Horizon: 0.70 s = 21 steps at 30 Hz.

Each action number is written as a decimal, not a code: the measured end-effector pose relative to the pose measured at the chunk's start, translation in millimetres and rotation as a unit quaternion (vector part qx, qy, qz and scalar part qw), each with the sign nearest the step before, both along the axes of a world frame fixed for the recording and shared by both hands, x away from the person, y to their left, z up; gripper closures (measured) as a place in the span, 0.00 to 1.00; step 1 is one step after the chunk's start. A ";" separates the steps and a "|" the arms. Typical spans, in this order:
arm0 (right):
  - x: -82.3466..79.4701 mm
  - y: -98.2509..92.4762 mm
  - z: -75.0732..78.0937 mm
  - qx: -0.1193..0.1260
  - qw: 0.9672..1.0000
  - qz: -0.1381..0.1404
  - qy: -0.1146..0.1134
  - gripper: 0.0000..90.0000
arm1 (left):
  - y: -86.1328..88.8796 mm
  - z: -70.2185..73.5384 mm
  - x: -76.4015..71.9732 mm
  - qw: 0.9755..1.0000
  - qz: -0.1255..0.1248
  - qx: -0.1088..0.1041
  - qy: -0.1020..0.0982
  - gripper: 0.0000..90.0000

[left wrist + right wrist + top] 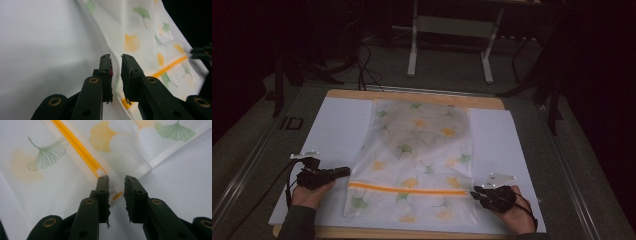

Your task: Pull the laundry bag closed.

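High view: a translucent zip bag (412, 165) printed with ginkgo leaves lies flat on a white sheet (337, 130) covering the bench (412, 95), its orange zipper strip (407, 188) running across near the person's edge. The left tool (343, 172) sits just beside the bag's left border at the zipper's end, and the right tool (477, 192) sits at the zipper's right end, each held in a hand coming up from the bottom.

Left gripper view: the left tool (116, 60) has its jaws parted by a narrow gap, with the bag's edge (120, 47) rising between and beyond them; the pads do not appear to press the film. The orange strip (170, 65) runs away toward the right tool (200, 53) at the far end.

Right gripper view: the right tool (116, 180) also stands narrowly parted, the zipper's end (100, 171) lying just ahead of the left jaw and a short orange tab (117, 195) showing in the gap, not pinched.

By my reading, both ends of the zipper line have been let go, so a pressing or straightening step looks finished. The next move calls for either drawing both tools clear without dragging the thin film, or re-pinching squarely on the strip if the seal needs another pass
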State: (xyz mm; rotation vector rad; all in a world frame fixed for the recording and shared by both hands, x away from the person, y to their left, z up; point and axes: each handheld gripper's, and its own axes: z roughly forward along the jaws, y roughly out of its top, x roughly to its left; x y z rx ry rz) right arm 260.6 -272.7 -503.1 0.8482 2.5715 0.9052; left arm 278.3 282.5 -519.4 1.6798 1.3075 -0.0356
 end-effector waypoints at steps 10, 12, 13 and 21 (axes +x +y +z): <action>1.3 -2.5 1.4 0.013 0.999 -0.030 -0.025 0.83 | -1.5 8.1 -5.5 0.997 0.029 0.058 -0.038 0.87; 1.7 -4.5 1.3 0.016 0.999 -0.039 -0.028 0.83 | -3.2 9.2 -6.5 0.995 0.037 0.076 -0.048 0.87; 2.3 -5.9 1.0 0.018 0.998 -0.043 -0.031 0.83 | -4.4 9.6 -7.3 0.994 0.045 0.088 -0.055 0.86; 5.0 -14.0 -2.5 0.033 0.995 -0.090 -0.028 0.82 | -9.1 4.2 -8.2 0.977 0.094 0.177 -0.075 0.83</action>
